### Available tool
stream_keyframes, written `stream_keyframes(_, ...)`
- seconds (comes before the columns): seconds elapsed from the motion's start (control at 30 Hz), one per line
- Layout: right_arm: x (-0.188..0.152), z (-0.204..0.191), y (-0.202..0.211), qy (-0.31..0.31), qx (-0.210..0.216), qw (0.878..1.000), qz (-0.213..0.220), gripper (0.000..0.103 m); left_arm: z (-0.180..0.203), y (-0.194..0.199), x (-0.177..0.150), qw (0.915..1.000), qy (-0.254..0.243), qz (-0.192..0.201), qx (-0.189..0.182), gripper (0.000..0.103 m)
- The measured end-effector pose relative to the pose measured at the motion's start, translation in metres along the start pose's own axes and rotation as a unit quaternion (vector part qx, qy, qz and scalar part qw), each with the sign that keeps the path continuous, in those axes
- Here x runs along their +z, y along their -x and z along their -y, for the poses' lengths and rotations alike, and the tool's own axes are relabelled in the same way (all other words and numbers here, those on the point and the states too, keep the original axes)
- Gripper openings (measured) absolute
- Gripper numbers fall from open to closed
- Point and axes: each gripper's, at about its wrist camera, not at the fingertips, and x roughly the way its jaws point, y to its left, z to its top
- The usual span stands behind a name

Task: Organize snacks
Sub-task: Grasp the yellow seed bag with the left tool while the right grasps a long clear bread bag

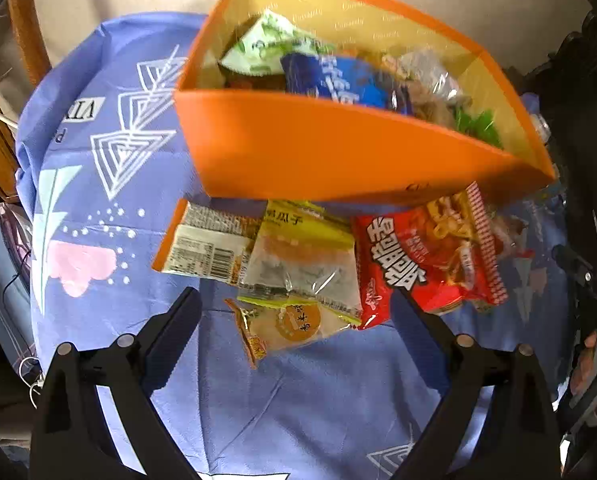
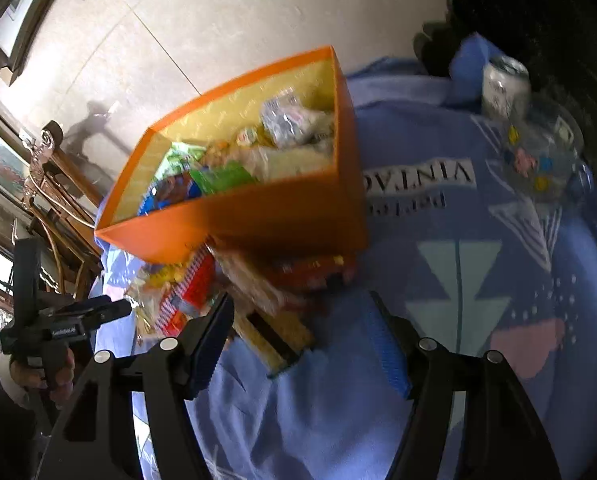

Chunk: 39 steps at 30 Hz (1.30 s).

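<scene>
both the left gripper (image 1: 294,304) and right gripper (image 2: 302,312) gape wide and empty over light, crinkly, slippery snack packets (image 1: 302,264) beside the orange box (image 1: 298,148), probably best pinched at a flat sealed edge.

Left tongs (image 1: 296,312) and right tongs (image 2: 302,316) agape, angled downward, empty.

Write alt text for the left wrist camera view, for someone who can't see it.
The open left gripper hovers over loose snack packets and a red noodle pack on a blue patterned tablecloth. Behind them stands an orange box already holding several snacks.
</scene>
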Motion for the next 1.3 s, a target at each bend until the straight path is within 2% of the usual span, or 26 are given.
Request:
stream_keyframes(0.13, -0.008, 0.004, -0.006, -0.005, 0.002, 1.0, -0.011, 0.068, 0.003, -0.02, 0.004, 0.9998, -0.003, -0.017, 0.0, 0.093)
stream_keyframes(0.27, -0.008, 0.001, -0.012, -0.005, 0.009, 1.0, -0.018, 0.068, 0.002, -0.049, 0.009, 0.9983, 0.01, -0.056, -0.006, 0.09)
stream_keyframes(0.33, -0.007, -0.001, -0.015, -0.003, 0.013, 1.0, -0.019, 0.068, 0.002, -0.062, 0.009, 0.9981, 0.003, -0.061, 0.013, 0.09)
stream_keyframes(0.43, -0.005, -0.007, -0.021, 0.003, 0.017, 1.0, -0.022, 0.068, 0.002, -0.065, 0.01, 0.9983, 0.008, -0.058, 0.004, 0.078)
stream_keyframes(0.47, -0.004, -0.011, -0.022, 0.013, 0.015, 1.0, -0.022, 0.068, 0.005, -0.062, 0.01, 0.9985, 0.001, -0.055, -0.008, 0.068)
stream_keyframes(0.57, -0.005, -0.028, -0.027, 0.062, 0.002, 0.998, -0.021, 0.068, 0.007, -0.056, 0.008, 0.9985, -0.006, -0.054, -0.011, 0.061)
stream_keyframes(0.6, -0.006, -0.033, -0.028, 0.075, 0.001, 0.997, -0.02, 0.068, 0.007, -0.052, 0.006, 0.9981, -0.006, -0.054, -0.029, 0.043)
stream_keyframes(0.83, -0.004, -0.061, -0.038, 0.17, -0.017, 0.985, -0.022, 0.066, 0.002, -0.039, -0.007, 0.9977, -0.001, -0.058, -0.035, 0.042)
stream_keyframes(0.9, 0.005, -0.062, -0.049, 0.178, -0.024, 0.983, -0.029, 0.059, 0.001, -0.037, -0.007, 0.9976, 0.002, -0.058, -0.039, 0.042)
stream_keyframes(0.97, 0.01, -0.066, -0.058, 0.195, -0.029, 0.98, -0.032, 0.058, -0.002, -0.034, -0.008, 0.9975, 0.001, -0.059, -0.041, 0.042)
stream_keyframes(1.03, 0.015, -0.07, -0.069, 0.214, -0.049, 0.975, -0.035, 0.049, -0.003, -0.033, -0.01, 0.9973, 0.004, -0.06, -0.04, 0.043)
stream_keyframes(1.1, 0.02, -0.075, -0.081, 0.236, -0.058, 0.969, -0.044, 0.031, -0.003, -0.032, -0.008, 0.9974, 0.004, -0.059, -0.041, 0.043)
stream_keyframes(1.17, 0.02, -0.082, -0.089, 0.26, -0.076, 0.961, -0.052, 0.023, -0.006, -0.032, -0.006, 0.9974, 0.007, -0.061, -0.039, 0.043)
stream_keyframes(1.23, 0.019, -0.084, -0.087, 0.255, -0.071, 0.963, -0.058, 0.02, -0.007, -0.035, 0.001, 0.9976, 0.009, -0.059, -0.034, 0.043)
stream_keyframes(1.3, 0.02, -0.077, -0.075, 0.227, -0.055, 0.971, -0.05, 0.016, -0.004, -0.029, 0.002, 0.9981, 0.007, -0.049, -0.036, 0.042)
